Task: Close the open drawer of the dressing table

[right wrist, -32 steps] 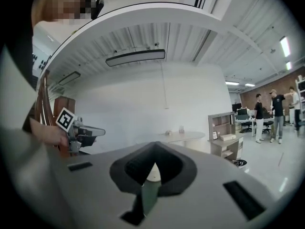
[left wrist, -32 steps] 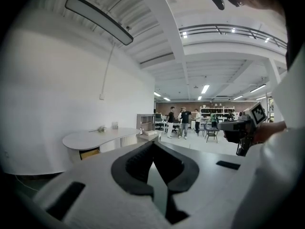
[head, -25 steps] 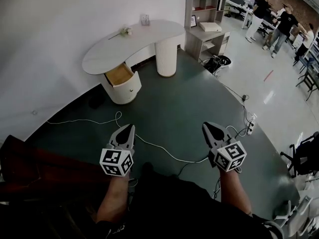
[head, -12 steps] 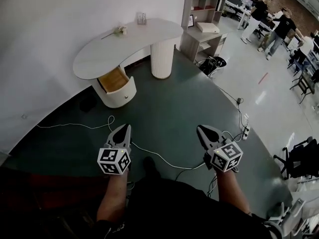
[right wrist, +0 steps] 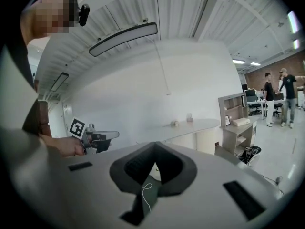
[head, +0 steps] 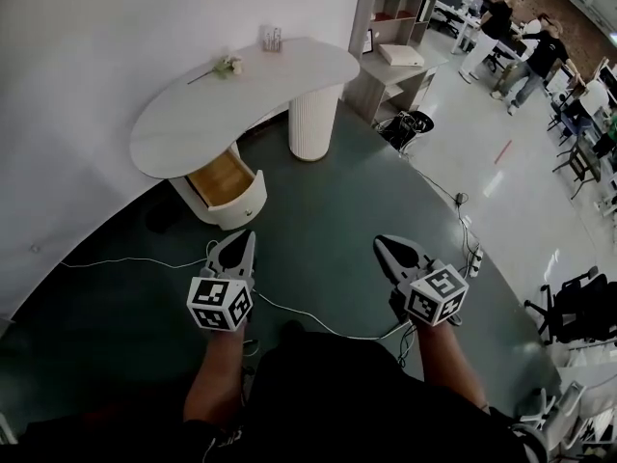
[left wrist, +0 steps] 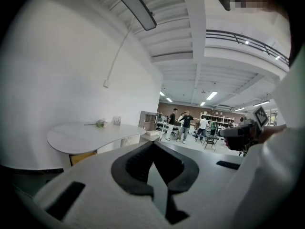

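Left gripper [head: 246, 239] and right gripper [head: 383, 244] both pinched closed, empty, well apart from open drawer [head: 227, 183] under table [head: 241, 95]. Approach step, seemingly. Next: walk closer, press drawer front inward until flush.

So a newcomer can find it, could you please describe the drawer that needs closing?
A curved white table stands against the white wall. Under its left end the drawer juts out. Its open wooden inside sets it apart from the ribbed white pillar nearby.

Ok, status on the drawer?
Left gripper and right gripper shut, empty. Drawer open, untouched. Cable on floor ahead.
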Action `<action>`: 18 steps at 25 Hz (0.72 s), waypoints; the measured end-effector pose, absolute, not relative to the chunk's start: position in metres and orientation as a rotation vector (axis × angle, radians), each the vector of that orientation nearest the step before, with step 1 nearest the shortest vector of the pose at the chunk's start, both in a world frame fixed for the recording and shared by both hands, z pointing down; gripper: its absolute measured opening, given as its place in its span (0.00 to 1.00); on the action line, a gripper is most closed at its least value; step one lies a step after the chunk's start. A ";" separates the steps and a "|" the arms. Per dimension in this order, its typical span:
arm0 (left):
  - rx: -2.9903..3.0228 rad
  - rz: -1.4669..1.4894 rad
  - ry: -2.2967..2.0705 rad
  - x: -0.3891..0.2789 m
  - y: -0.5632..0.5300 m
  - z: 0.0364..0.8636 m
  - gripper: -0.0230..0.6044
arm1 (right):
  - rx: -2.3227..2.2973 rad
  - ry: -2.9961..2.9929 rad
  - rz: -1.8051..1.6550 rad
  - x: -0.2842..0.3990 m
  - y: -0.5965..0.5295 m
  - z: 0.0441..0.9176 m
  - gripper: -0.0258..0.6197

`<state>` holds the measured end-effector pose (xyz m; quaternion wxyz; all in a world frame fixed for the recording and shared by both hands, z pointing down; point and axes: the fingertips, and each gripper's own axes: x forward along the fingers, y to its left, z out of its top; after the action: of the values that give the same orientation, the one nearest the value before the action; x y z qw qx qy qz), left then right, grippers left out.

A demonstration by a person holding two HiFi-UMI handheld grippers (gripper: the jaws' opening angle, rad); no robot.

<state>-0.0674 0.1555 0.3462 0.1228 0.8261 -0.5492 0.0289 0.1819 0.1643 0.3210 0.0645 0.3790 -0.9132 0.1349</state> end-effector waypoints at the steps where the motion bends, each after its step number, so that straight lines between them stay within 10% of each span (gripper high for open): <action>1: 2.409 0.083 -1.598 -0.073 0.149 0.348 0.04 | 1.141 -2.751 0.410 0.177 0.157 0.322 0.05; 18: 2.221 0.142 -1.697 -0.121 0.029 0.393 0.04 | 0.843 -2.785 0.478 0.101 -0.014 0.369 0.05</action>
<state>-0.1210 0.0291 0.3928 0.1705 0.7820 -0.5974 0.0500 0.1014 -0.0139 0.3694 0.0964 0.2846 -0.9400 0.1614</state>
